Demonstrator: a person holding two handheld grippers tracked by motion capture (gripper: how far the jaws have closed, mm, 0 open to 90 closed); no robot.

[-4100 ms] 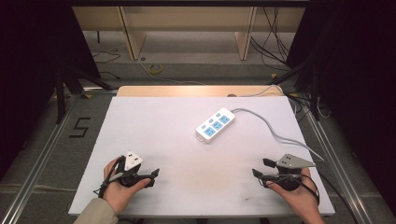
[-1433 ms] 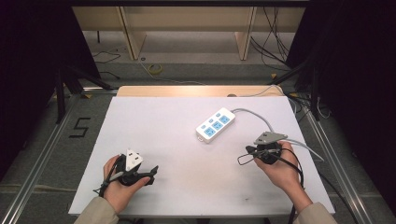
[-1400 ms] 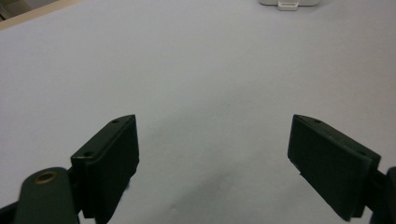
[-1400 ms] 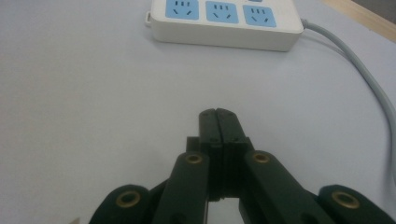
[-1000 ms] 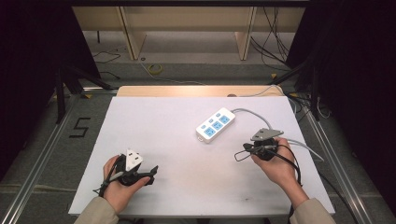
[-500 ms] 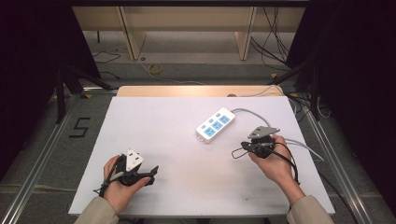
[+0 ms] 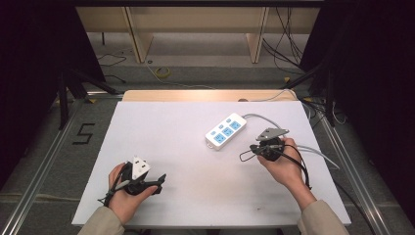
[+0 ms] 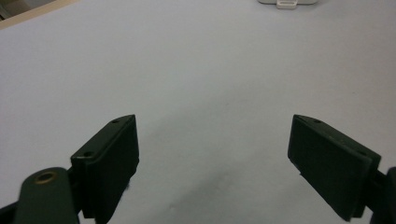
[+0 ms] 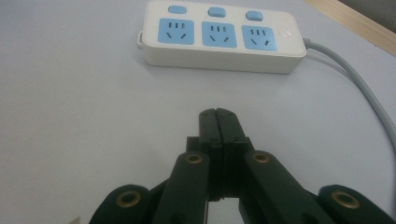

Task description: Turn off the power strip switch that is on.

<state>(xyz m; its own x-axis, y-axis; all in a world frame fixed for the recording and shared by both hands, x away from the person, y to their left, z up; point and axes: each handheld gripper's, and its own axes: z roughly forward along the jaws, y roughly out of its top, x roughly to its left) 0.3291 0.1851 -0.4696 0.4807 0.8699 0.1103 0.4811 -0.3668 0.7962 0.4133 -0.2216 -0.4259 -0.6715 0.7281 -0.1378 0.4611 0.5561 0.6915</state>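
Fingers [image 9: 218, 122] of right gripper [image 7: 255, 150] pressed together, power strip [image 9: 219, 35] cable [image 9: 359, 86] apparently cut off

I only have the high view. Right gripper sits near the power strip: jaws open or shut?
Observer: Shut. In the right gripper view the right gripper has its jaws pressed flat together with nothing between them.
Operator: Touching the power strip?
Observer: No. The power strip lies ahead of the tips with bare table between.
Operator: What's facing it?
Observer: The strip's long side; three blue sockets, each with a blue switch behind it, and the grey cord leaving at the right of that view.
Operator: Left one?
Observer: The left gripper is open wide over bare table, nothing between the jaws.
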